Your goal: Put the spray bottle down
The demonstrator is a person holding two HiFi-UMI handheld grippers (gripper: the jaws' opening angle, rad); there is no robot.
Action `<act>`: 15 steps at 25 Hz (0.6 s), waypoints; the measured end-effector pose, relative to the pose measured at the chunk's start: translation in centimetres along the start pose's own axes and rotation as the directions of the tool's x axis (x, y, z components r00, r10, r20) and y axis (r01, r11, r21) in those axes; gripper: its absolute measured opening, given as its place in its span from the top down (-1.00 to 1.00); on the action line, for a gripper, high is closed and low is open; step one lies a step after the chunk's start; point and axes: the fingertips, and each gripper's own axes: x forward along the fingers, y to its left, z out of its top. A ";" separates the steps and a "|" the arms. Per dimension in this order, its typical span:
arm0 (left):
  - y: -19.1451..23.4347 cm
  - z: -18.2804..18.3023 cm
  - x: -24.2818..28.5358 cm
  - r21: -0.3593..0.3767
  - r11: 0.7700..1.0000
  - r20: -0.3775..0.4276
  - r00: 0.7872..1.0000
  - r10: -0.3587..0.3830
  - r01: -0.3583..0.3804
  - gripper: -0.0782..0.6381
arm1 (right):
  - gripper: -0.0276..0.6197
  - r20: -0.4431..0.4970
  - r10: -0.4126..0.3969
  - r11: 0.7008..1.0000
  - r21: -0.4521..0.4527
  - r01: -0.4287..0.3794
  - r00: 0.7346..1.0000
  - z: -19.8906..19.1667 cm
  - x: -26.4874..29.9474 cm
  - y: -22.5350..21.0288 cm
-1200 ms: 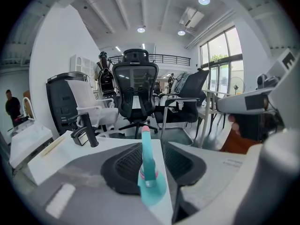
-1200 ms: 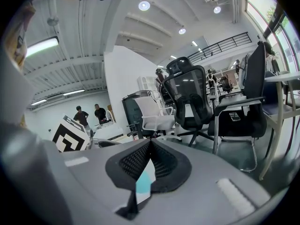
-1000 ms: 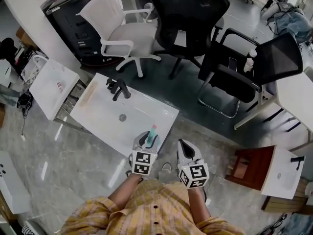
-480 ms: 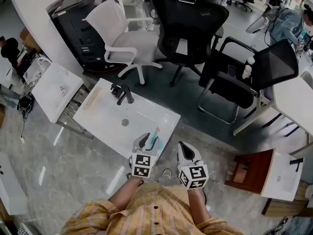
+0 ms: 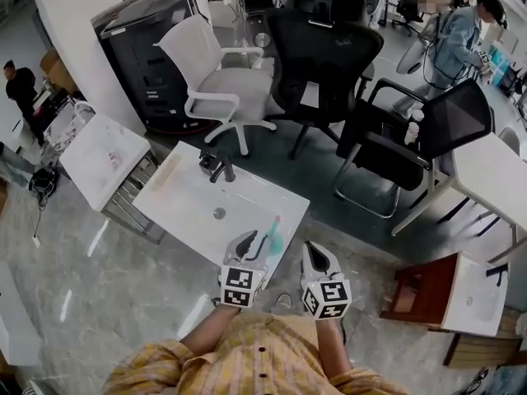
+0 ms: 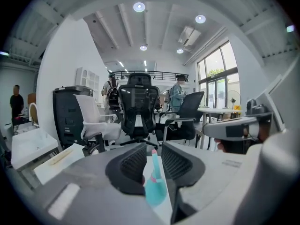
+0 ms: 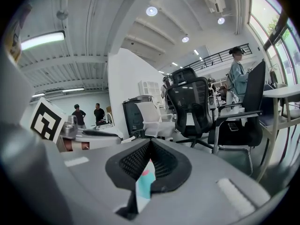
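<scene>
Bottle (image 5: 272,235) stands upright at the white tabletop's (image 5: 185,196) 5 o'clock edge, at 1 o'clock from the left claw (image 6: 152,150). That claw is wide and has just been narrowing, with the bottle in its gap but ungripped. Right claw (image 7: 150,144) is narrow, its tips together, and empty.

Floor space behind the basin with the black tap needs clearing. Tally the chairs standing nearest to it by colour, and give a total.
White: 1, the swivel chair
Black: 2, the high-backed chair and the armchair
Total: 3
</scene>
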 end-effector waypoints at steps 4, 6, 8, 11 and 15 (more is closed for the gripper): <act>0.6 1.2 -2.6 -0.016 1.000 0.046 0.999 -0.005 0.006 0.59 | 0.91 0.024 -0.017 1.000 -0.006 0.017 1.000 0.8 -0.5 1.6; 0.9 1.5 -3.7 -0.018 1.000 0.062 0.998 -0.009 0.010 0.65 | 0.91 0.037 -0.024 1.000 -0.010 0.024 0.999 1.2 -0.7 2.5; 1.4 1.7 -5.0 -0.025 1.000 0.072 0.997 -0.009 0.011 0.69 | 0.91 0.047 -0.029 0.999 -0.015 0.029 0.998 1.4 -1.2 3.6; 1.9 1.7 -6.5 -0.036 0.999 0.081 0.997 -0.014 0.017 0.78 | 0.91 0.050 -0.040 0.999 -0.027 0.041 0.998 1.3 -1.9 5.0; 1.9 1.3 -7.9 -0.044 0.999 0.085 0.996 -0.022 0.026 0.78 | 0.91 0.055 -0.053 0.998 -0.043 0.055 0.997 1.2 -2.6 6.2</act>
